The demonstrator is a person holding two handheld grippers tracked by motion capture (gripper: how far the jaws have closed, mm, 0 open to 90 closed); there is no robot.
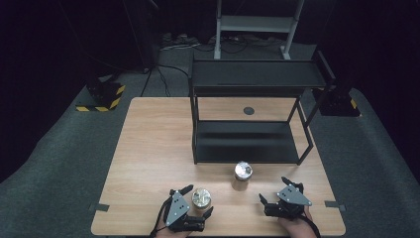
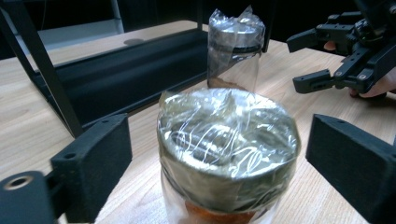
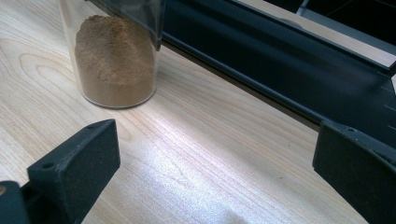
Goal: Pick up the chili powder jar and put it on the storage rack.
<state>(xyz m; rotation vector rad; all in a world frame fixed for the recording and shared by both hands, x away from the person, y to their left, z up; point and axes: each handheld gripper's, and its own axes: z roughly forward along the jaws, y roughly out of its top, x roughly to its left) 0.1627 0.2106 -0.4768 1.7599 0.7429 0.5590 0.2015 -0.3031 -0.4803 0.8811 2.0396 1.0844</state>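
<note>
Wrapped jar [image 2: 228, 149] between the open left gripper's [image 2: 219, 163] jaws, untouched.

Dark lab: floor cables [image 1: 163, 74], hazard-striped base [image 1: 101, 96].

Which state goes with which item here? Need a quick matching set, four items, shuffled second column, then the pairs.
Column one:
1. left gripper
2. right gripper
3. far jar
4. black shelf rack

Column two:
A. stands just in front of the rack, brown powder inside
B. open, jaws either side of the near jar
C. two tiers, at the far half of the table
D. open, nothing between its jaws

Pairs: 1-B, 2-D, 3-A, 4-C
</note>
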